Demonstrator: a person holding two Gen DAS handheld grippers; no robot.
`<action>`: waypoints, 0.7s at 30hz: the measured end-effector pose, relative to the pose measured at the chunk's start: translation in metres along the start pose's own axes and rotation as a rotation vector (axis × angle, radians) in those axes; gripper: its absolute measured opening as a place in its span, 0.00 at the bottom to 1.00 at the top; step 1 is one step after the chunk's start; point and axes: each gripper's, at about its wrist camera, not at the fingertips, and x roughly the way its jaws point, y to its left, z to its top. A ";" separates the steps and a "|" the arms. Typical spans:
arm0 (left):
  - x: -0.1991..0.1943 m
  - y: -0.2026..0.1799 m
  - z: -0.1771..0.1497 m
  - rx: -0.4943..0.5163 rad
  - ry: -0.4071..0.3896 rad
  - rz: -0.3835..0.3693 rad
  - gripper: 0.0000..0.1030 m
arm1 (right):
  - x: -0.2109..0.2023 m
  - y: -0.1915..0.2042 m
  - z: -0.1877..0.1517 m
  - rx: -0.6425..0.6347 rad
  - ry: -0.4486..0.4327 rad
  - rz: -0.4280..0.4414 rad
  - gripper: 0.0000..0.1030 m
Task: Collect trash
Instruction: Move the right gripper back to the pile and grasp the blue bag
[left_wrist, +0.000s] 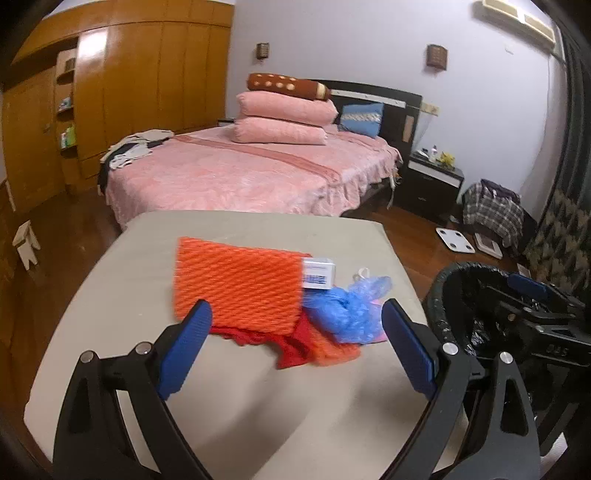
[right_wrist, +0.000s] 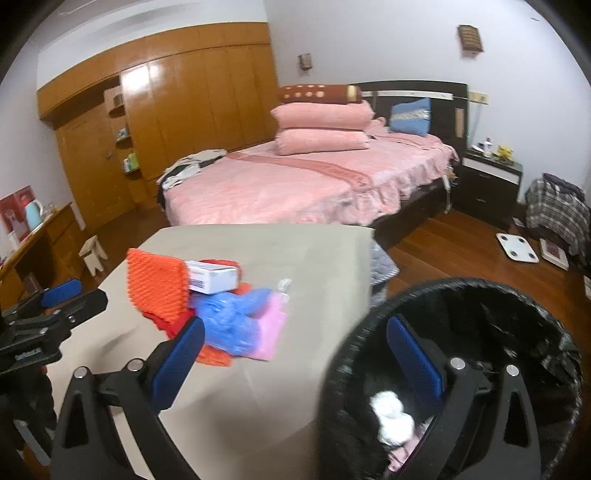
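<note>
Trash lies on a beige table: an orange foam net, a small white box, a crumpled blue plastic bag, red and orange scraps. My left gripper is open and empty just short of the pile. In the right wrist view the same pile shows: the net, the box, the blue bag and a pink bag. My right gripper is open and empty over the rim of a black-lined bin holding white trash.
A pink bed stands beyond the table, with a wooden wardrobe at the left and a dark nightstand at the right. A white scale and a plaid bag lie on the wood floor. The bin stands right of the table.
</note>
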 end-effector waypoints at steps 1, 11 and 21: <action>-0.004 0.004 0.001 -0.003 -0.006 0.010 0.88 | 0.002 0.004 0.001 -0.004 0.000 0.006 0.94; -0.014 0.034 0.002 -0.041 -0.013 0.056 0.88 | 0.028 0.042 0.008 -0.059 0.010 0.033 0.94; -0.002 0.051 -0.001 -0.075 0.002 0.065 0.88 | 0.058 0.063 0.004 -0.100 0.046 0.042 0.94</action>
